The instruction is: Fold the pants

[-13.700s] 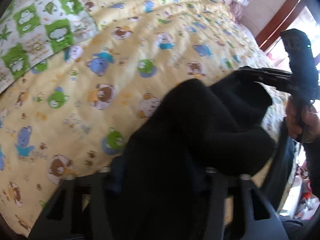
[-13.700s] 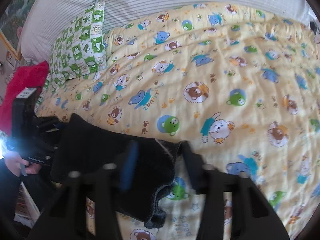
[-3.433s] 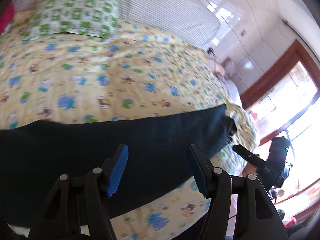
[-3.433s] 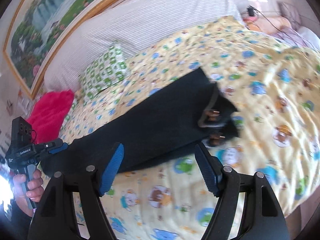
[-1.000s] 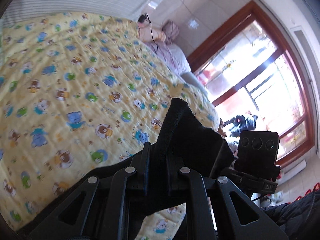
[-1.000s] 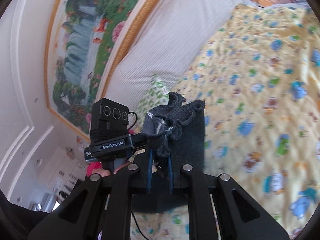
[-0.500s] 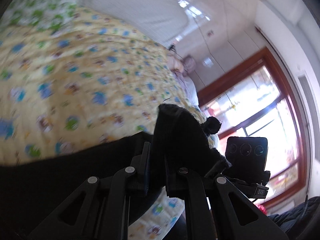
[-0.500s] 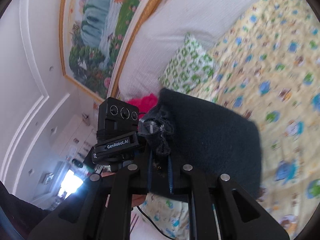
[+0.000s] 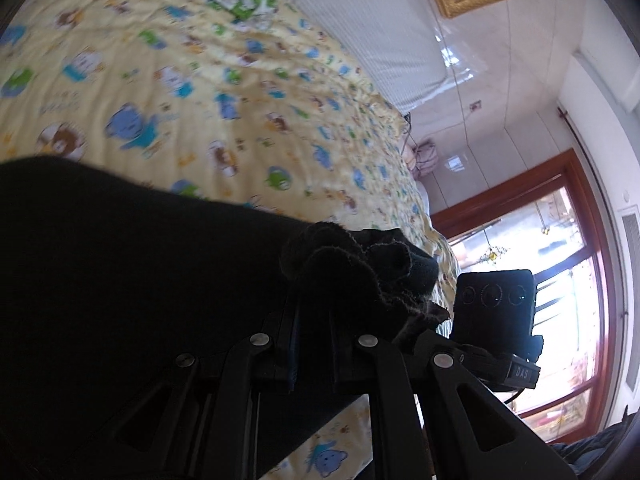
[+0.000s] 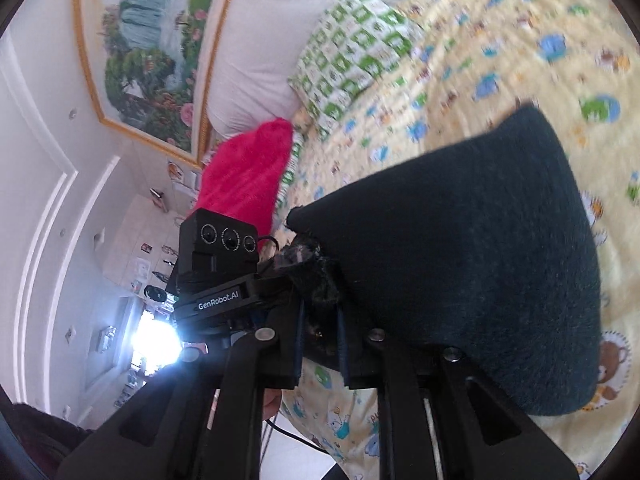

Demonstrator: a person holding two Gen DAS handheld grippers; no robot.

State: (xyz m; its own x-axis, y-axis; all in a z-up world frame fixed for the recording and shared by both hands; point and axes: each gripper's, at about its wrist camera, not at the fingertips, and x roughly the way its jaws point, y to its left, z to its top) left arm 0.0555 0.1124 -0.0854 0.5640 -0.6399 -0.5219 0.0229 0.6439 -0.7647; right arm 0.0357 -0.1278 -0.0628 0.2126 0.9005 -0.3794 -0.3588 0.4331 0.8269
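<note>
Black fleecy pants [image 9: 120, 280] spread across the lower left of the left wrist view, lying over a yellow cartoon-print bedspread [image 9: 200, 80], with a bunched, frayed edge pinched between the closed fingers of the left gripper [image 9: 316, 320] at lower centre. Just right of that bunch, the camera block of the right gripper [image 9: 496, 312], set against a red-framed window [image 9: 580, 280] at the right edge. Seen from the right wrist: same pants [image 10: 460, 260] filling the centre and right as a broad dark sheet over the bed [image 10: 500, 60], a crumpled corner clamped between the shut fingers of the right gripper [image 10: 318, 320] at lower centre. Left gripper [image 10: 240, 296] close beside it at centre left, both holding neighbouring bunches of fabric. Green-and-white checked pillow [image 10: 352, 52] at upper centre, bright pink blanket [image 10: 248, 172] below it to the left, gold-framed painting [image 10: 152, 40] at upper left.
</note>
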